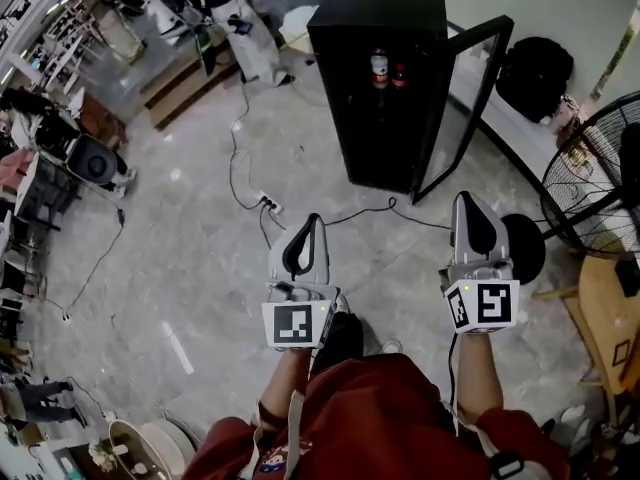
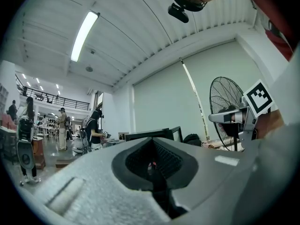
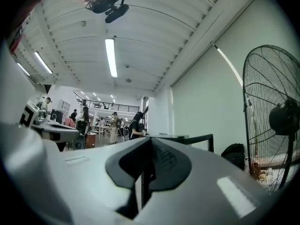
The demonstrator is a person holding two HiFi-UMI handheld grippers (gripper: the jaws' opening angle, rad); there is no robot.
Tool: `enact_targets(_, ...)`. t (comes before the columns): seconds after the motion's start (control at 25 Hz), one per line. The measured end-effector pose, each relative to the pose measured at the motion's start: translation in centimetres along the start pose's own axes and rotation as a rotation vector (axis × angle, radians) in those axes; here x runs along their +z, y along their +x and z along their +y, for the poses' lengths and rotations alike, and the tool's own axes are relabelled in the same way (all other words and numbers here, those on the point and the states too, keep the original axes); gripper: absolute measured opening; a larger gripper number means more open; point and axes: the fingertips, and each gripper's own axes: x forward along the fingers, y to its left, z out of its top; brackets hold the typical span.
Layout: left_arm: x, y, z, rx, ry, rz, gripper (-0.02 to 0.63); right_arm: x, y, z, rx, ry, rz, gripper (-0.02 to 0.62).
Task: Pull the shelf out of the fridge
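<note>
1. Step in hand, as I judge it: the approach. The pull on the shelf has not begun, and neither hand-held gripper is near the fridge (image 1: 378,88).
2. The fridge stands upright on the floor (image 1: 200,268) ahead of the person, well apart from both grippers. Its glass door (image 1: 465,98) is swung open to the right.
3. The shelf is somewhere in the dark interior and I cannot make it out. Two bottles (image 1: 380,68) show in the upper part, so they probably rest on it.
4. The left hand-held gripper (image 1: 312,223) points forward with its jaws closed together and nothing between them.
5. The right hand-held gripper (image 1: 468,203) is level with it, also fully closed and empty.
6. Next move, by my reading: step closer, part the jaws of one gripper, reach through the doorway and close on the shelf's front edge.
7. A risk: the bottles could tip if the shelf is drawn out sharply, so a slow, level pull seems wise.
8. A cable (image 1: 240,158) lies across the floor on the way in and could catch a foot.
</note>
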Motion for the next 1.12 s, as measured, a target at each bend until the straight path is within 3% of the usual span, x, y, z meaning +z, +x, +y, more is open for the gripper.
enact_targets(0.4,-0.3,5.9,11.5,0.013,-0.017,-0.035,-0.003,0.4,11.5,5.9,0.025,-0.061,0.001,0.000)
enact_targets(0.72,-2.1,9.0,20.2,0.023,-0.032,-0.033,-0.003,-0.2,19.0,8.9,-0.037,-0.072,0.007,0.000)
enact_targets(0.92,-3.3,10.7,23.9,0.022,-0.055,-0.037,-0.003,-1.0,21.6,10.8,-0.062,-0.094,0.008,0.000)
enact_targets(1.12,-4.9,12.9,25.0,0.009,-0.062,-0.011,-0.003,-1.4,22.8,9.7,-0.113,-0.075,0.001,0.000)
